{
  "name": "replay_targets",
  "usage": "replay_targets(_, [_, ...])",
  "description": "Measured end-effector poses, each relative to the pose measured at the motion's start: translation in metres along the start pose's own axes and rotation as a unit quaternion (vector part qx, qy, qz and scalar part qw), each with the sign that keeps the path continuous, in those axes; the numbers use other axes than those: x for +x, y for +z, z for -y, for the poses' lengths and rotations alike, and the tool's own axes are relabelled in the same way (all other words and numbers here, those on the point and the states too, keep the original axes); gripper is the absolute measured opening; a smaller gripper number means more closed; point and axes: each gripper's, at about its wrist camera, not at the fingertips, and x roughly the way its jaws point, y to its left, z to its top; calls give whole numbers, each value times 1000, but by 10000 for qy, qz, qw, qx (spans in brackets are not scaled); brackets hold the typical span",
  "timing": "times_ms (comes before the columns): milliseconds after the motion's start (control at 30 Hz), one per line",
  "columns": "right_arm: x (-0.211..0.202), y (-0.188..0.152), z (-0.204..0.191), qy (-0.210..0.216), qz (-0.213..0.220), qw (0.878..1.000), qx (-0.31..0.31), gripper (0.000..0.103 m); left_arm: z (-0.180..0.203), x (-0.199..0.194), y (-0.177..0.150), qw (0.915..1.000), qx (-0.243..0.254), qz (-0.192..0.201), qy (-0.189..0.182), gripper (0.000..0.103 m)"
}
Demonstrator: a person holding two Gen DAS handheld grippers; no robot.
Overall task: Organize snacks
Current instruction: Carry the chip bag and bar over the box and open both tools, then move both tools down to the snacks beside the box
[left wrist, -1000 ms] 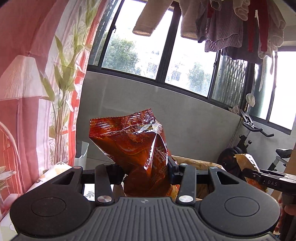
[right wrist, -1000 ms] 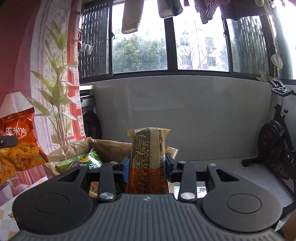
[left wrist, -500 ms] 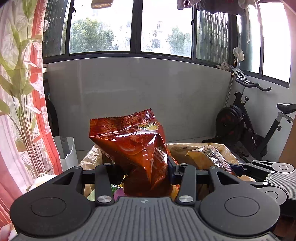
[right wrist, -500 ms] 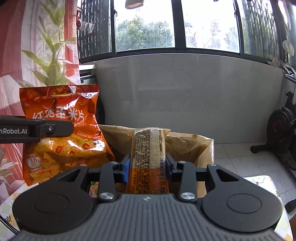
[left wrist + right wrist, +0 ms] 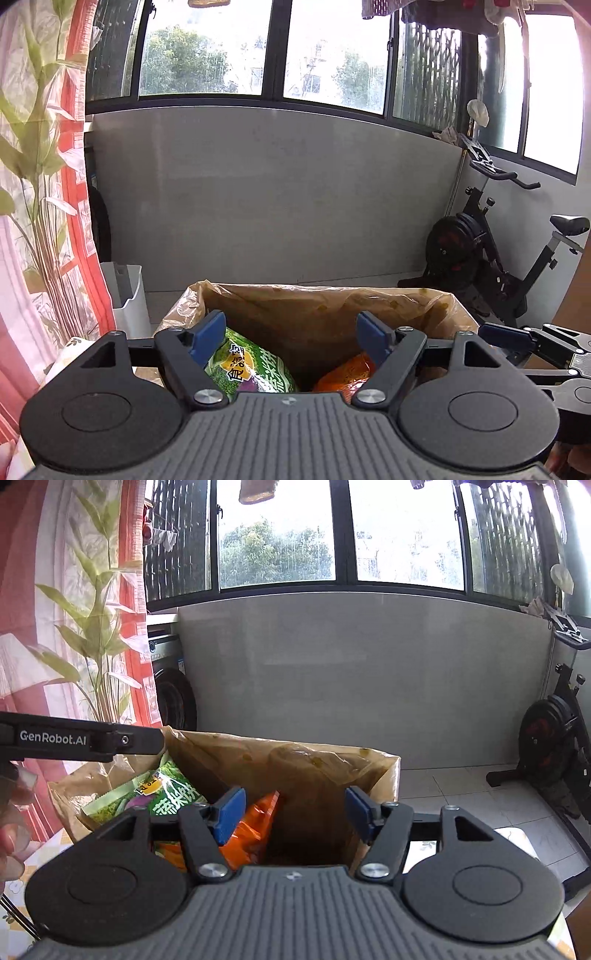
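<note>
A brown paper bag stands open in front of both grippers. Inside lie a green snack pack and an orange-red snack bag. My left gripper hovers over the bag's mouth, jaws opening, nothing between its blue pads. My right gripper is over the bag's right half, jaws opening too, holding nothing. The left gripper's finger shows at the left of the right wrist view; the right gripper's fingers show at the right of the left wrist view.
A grey wall runs below the windows behind the bag. An exercise bike stands at the right. A red patterned curtain hangs at the left, with a white bin and a washing machine near it.
Both grippers let go: the orange-red chips bag left the left jaws and the tall narrow pack left the right jaws. Both jaws now stand wide over the paper bag.
</note>
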Motion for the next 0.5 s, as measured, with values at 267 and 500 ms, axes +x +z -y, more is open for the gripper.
replay_targets(267, [-48,-18,-1,192,290,9984,438,91,-54,-76,-17,9996,-3,200,190,80])
replay_targets(500, [-85,-71,-16,31,560,9981,238,96,-110,-108,-75,9982,-444,-177,351,79])
